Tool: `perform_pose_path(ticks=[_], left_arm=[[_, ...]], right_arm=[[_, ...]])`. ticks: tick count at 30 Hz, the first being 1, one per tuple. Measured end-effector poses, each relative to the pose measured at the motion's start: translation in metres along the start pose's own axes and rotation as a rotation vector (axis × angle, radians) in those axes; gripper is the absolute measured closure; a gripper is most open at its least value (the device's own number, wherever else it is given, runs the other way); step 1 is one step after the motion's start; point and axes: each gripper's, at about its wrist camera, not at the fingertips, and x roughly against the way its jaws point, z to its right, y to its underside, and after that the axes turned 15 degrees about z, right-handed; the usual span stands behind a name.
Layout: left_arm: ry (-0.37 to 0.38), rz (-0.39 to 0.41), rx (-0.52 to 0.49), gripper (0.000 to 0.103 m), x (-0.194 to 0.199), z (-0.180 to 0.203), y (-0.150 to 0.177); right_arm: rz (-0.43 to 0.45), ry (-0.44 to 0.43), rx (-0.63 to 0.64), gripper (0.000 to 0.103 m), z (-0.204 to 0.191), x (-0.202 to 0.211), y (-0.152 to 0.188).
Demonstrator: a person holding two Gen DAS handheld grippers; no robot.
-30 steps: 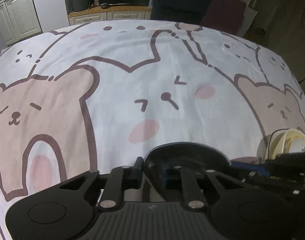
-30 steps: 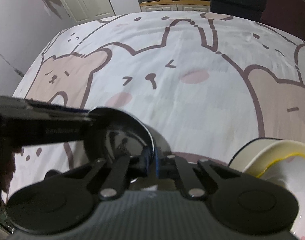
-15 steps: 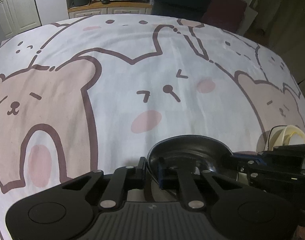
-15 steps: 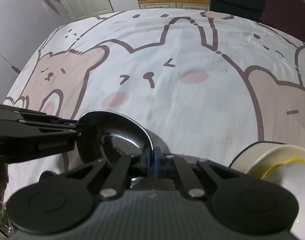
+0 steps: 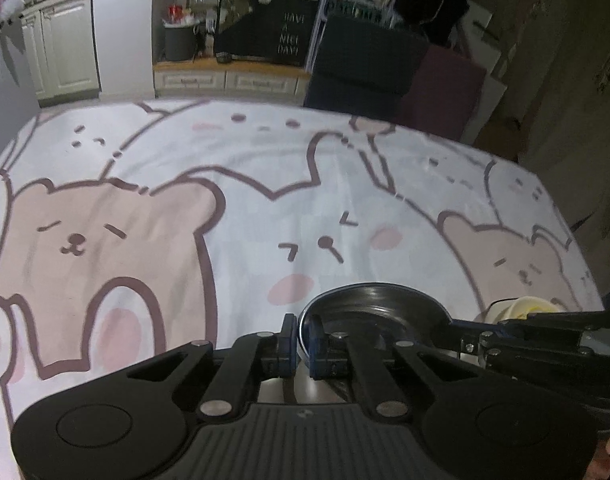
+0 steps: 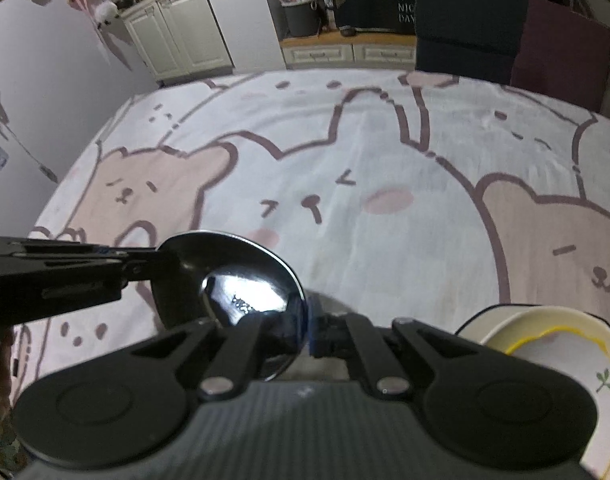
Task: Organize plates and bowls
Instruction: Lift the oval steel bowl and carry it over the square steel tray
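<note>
Both grippers clamped on one steel bowl, lifting it off the table.

Left gripper pinched tight on the steel bowl rim at its near-left edge; bowl sits right ahead of its fingertips, just clear of the bear-print tablecloth. Right gripper pinched tight on the same bowl's right rim, bowl to its front-left, mirror-bright inside. Cream plate stack with yellow trim lies just right of the right gripper, near its base. Likely step: carry bowl to its spot. Do well: keep both hands level and moving together, no twisting the thin rim, steer clear of the plates, set down flat before releasing.
</note>
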Motion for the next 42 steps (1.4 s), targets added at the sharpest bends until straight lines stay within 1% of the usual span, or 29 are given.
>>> perform_pose_path(ticks=[6,10,17,26,36,42], left_arm=[[0.009,0.052,0.014,0.098,0.039,-0.001,0.005],[0.004,0.059,0.006,0.098,0.056,0.001,0.013],[0.006,0.043,0.001,0.098,0.071,-0.002,0.032],[-0.013,-0.032,-0.049,0.097,0.061,0.002,0.055],[-0.036,-0.111,-0.077,0.096,0.039,-0.006,0.068],[-0.045,-0.137,-0.09,0.095,0.029,-0.007,0.07]], right_arm=[[0.049,-0.03,-0.003,0.099,-0.012,0.036,0.004],[0.063,-0.049,-0.009,0.099,-0.018,0.058,0.013],[0.047,-0.053,0.01,0.099,-0.033,0.076,0.03],[-0.013,-0.037,0.043,0.099,-0.04,0.076,0.053],[-0.085,-0.039,0.098,0.098,-0.048,0.058,0.064],[-0.128,-0.05,0.131,0.097,-0.053,0.046,0.069]])
